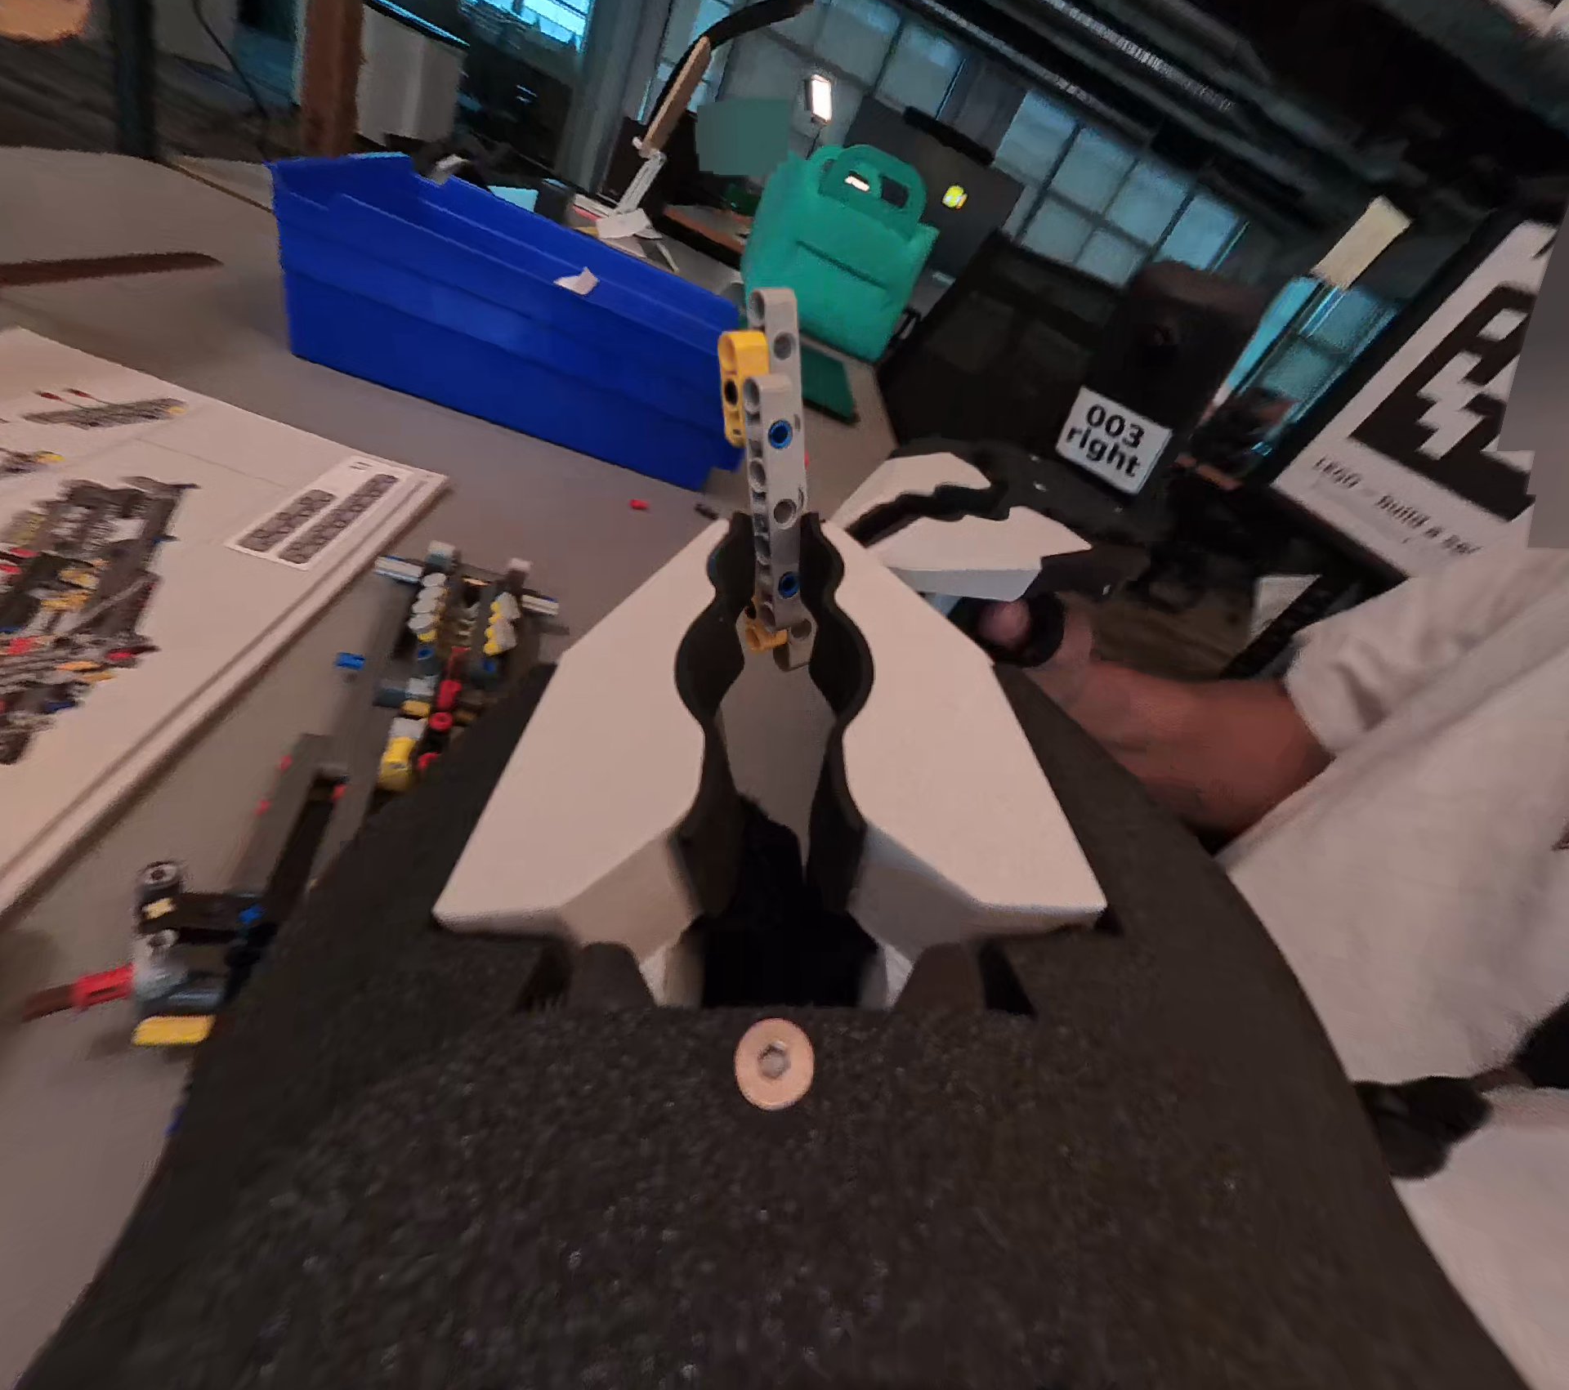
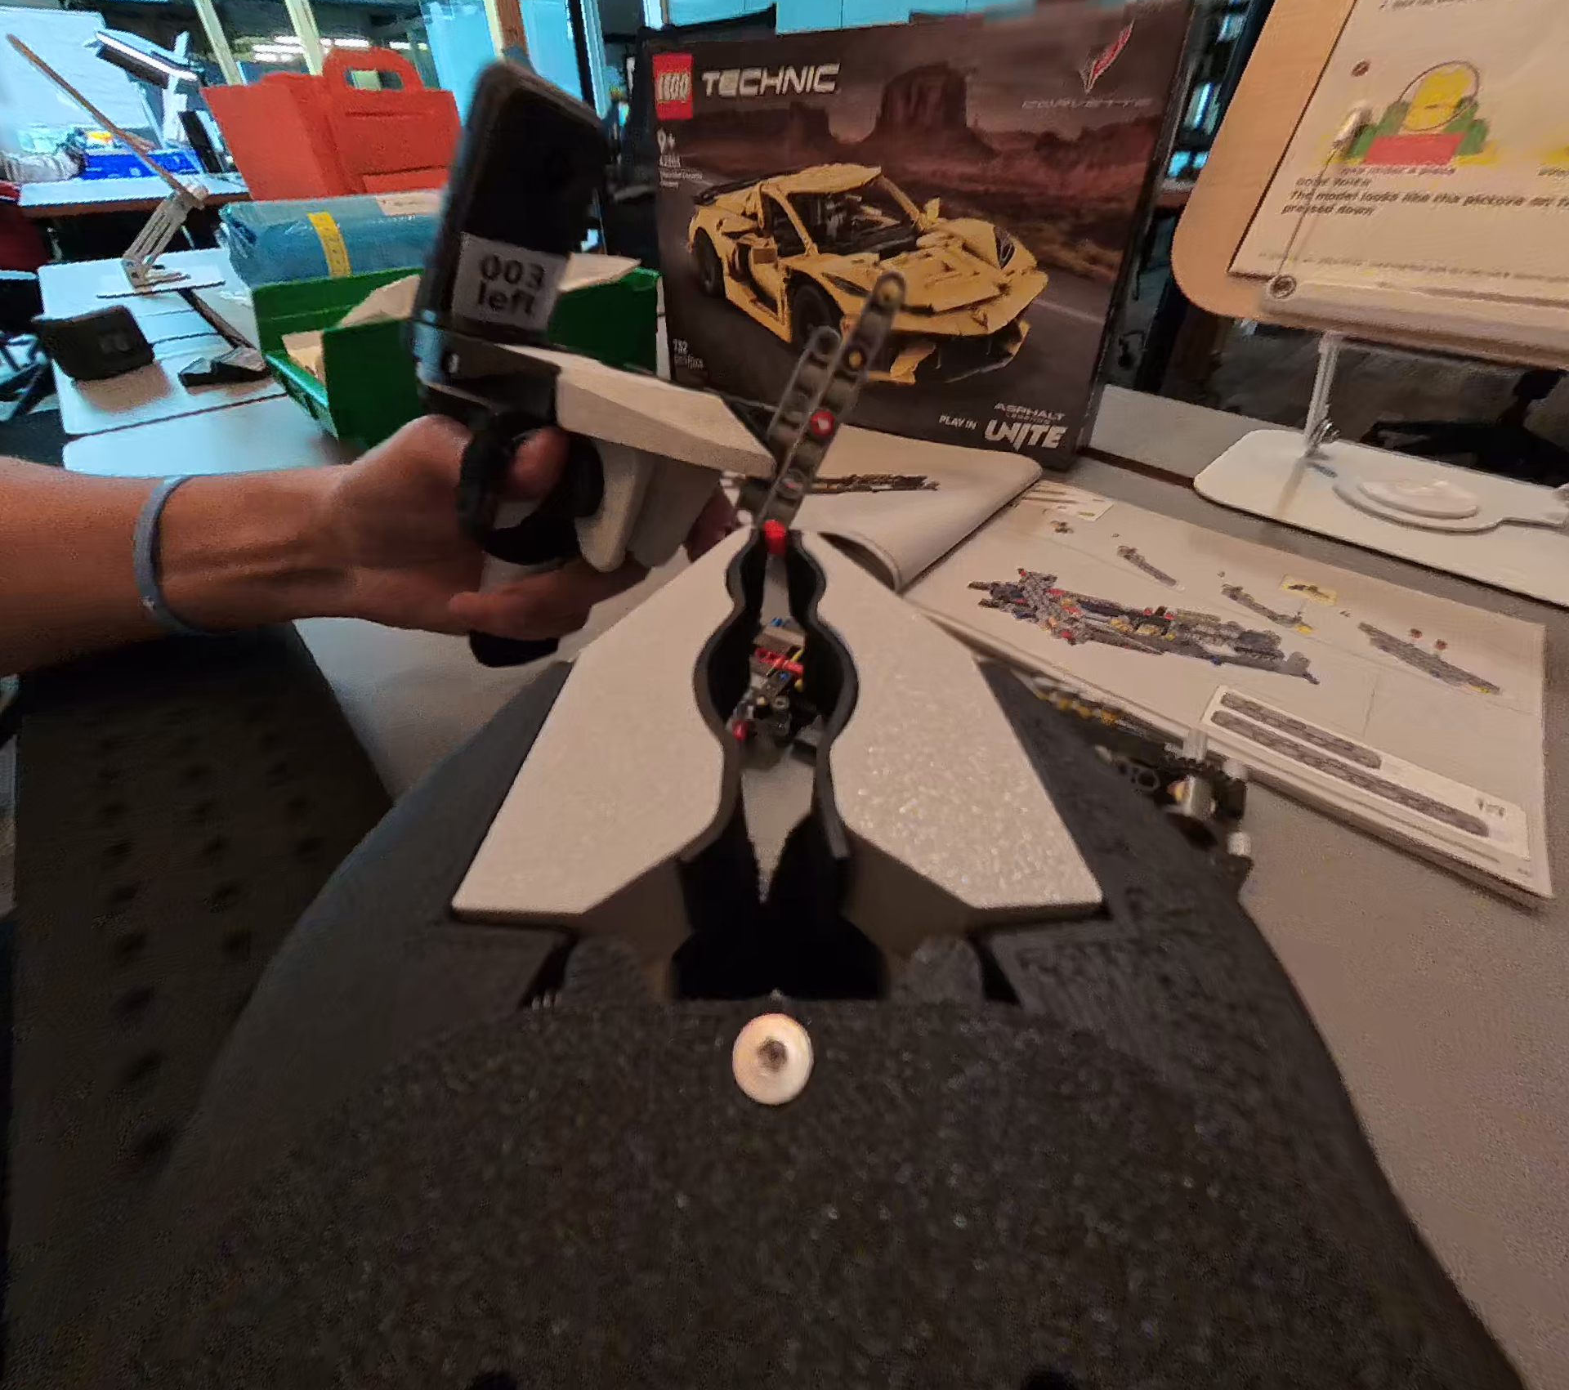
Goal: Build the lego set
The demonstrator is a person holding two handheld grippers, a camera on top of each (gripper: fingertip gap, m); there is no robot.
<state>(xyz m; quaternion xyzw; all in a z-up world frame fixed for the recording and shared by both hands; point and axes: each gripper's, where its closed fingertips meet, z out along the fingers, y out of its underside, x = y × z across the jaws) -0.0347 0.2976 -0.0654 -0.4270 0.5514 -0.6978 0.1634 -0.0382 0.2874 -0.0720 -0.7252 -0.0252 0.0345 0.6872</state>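
Closest in, the left gripper (image 1: 768, 585) pinches a small sub-assembly of grey holed beams (image 1: 774, 492) with blue pins and a yellow connector, held upright in the air, while the right gripper (image 2: 771, 551) nips a small red pin (image 2: 773, 536) right at the beams' lower end. It looks like a pin-fitting step, so next the pin wants lining up with a hole and pressing straight home. Beyond, on the matte grey table (image 1: 552, 500), lie loose hard-plastic parts (image 1: 450, 661), the open paper instruction booklet (image 2: 1231, 636) and the glossy set box (image 2: 917, 228).
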